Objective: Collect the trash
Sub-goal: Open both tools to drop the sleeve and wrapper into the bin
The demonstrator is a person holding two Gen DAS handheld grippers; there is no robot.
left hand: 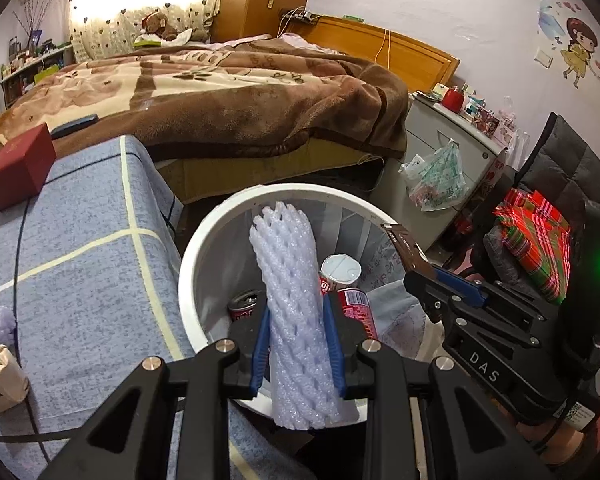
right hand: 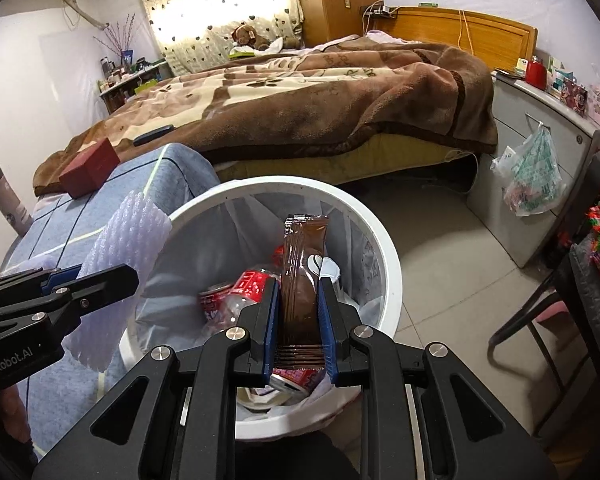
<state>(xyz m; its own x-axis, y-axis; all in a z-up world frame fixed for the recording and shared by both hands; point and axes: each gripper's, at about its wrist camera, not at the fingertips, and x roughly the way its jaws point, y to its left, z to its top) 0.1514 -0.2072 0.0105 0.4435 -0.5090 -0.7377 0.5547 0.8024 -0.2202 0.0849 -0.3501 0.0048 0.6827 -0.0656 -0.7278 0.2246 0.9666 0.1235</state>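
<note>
foam net sleeve (left hand: 296,312): pale white-lilac, mesh pattern
snack wrapper (right hand: 304,280): glossy dark brown
round plastic bin (right hand: 388,264): white
crushed drink cans (right hand: 236,292): red with white letters
table cloth (left hand: 84,264): blue-grey with cream lines
bed blanket (right hand: 300,96): brown and beige

Red box (left hand: 20,166) on blue cloth (left hand: 88,264); brown blanket (left hand: 228,92) behind.

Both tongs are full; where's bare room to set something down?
Blue cloth lies bare between the red box and the bin. Floor tiles lie bare between bin and cabinet. Inside the bin, cans crowd.
</note>
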